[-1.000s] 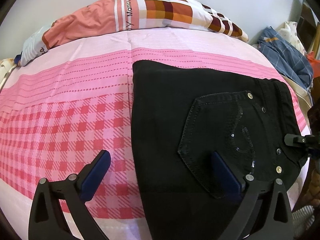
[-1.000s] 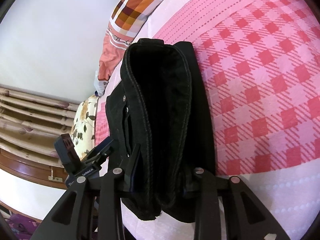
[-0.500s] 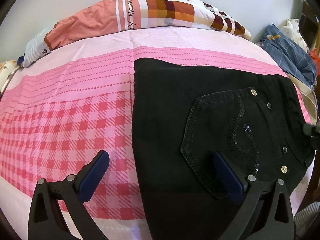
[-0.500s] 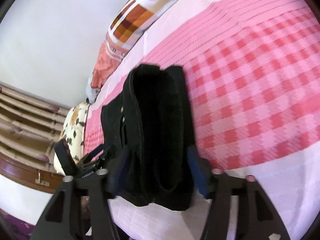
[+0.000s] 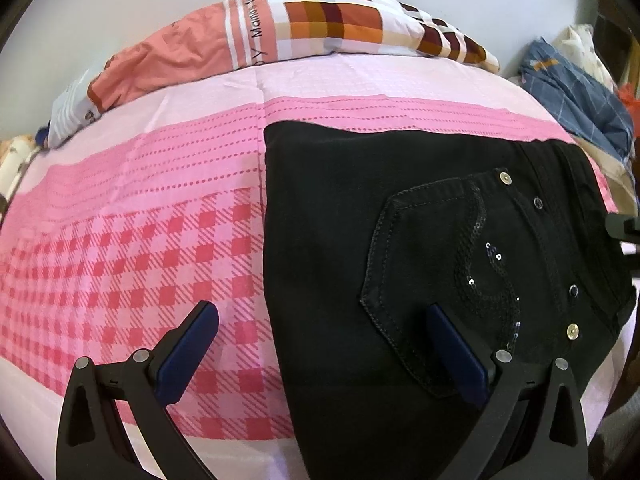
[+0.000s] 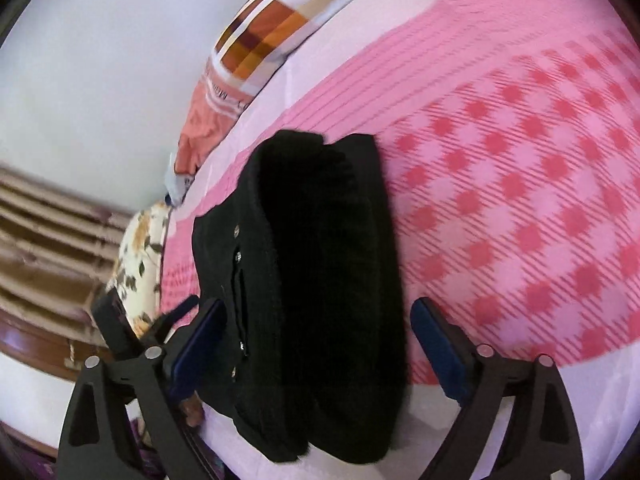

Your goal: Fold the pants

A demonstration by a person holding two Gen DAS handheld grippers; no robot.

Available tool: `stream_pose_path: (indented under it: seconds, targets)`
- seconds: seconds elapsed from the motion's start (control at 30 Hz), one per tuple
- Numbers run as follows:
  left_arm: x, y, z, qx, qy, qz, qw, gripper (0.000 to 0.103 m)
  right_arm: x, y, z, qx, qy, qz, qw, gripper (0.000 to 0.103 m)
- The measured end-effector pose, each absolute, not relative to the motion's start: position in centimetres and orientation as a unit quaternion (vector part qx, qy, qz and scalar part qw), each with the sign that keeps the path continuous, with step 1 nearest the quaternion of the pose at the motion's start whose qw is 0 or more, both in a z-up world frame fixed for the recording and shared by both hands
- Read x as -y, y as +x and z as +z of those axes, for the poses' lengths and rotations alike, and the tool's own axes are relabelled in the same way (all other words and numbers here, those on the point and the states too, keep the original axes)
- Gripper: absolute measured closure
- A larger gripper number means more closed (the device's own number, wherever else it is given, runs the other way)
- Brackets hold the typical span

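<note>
Left wrist view: your left gripper (image 5: 320, 344) is spread wide and pinching nothing; the folded black denim pants (image 5: 400, 240) lie flat on the pink checked bedsheet (image 5: 140, 248), under its right finger and ahead.
Right wrist view: your right gripper (image 6: 318, 328) is opening, its blue pads (image 6: 434, 338) clear of the pants' (image 6: 320, 264) folded edge between them.

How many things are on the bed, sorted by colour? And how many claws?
Black: 1, the folded pants
Orange and brown checked: 1, the pillow
Blue plaid: 1, the cloth heap at the bed's far edge
Claws: 2, the left claw and the right claw, whose jaws are opening around the pants
Total: 5
</note>
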State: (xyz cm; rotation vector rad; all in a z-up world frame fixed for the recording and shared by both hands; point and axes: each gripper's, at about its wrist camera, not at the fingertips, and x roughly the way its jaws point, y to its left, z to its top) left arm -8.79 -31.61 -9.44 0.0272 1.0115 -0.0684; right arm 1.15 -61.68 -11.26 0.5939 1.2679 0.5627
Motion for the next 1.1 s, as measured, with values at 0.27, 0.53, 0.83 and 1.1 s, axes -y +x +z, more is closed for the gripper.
stream_pose_path:
  seconds: [0.27,0.53,0.83,1.1]
  targets:
    - [32.1,-8.9,-8.6,-0.478,0.081,-0.019,0.875,0.000,59.3,0.8,-10.9,-0.568,0.175,0.290,0.750,0.013]
    - [30.0,-8.4,-8.1,-0.481,0.050,-0.011,0.875,0.000,60.7,2.2,-11.5,-0.586,0.238,0.307,0.711,0.003]
    - [29.2,-6.9,-9.4,-0.523,0.017,-0.103,0.846,0.000,60.2,2.6,-11.4,-0.604,0.243,0.297,0.698,0.000]
    - [30.3,-6.6,-10.4,-0.520,-0.015,-0.209,0.828,0.005,57.3,2.5,-10.7,-0.623,0.138,0.305,0.707,0.000]
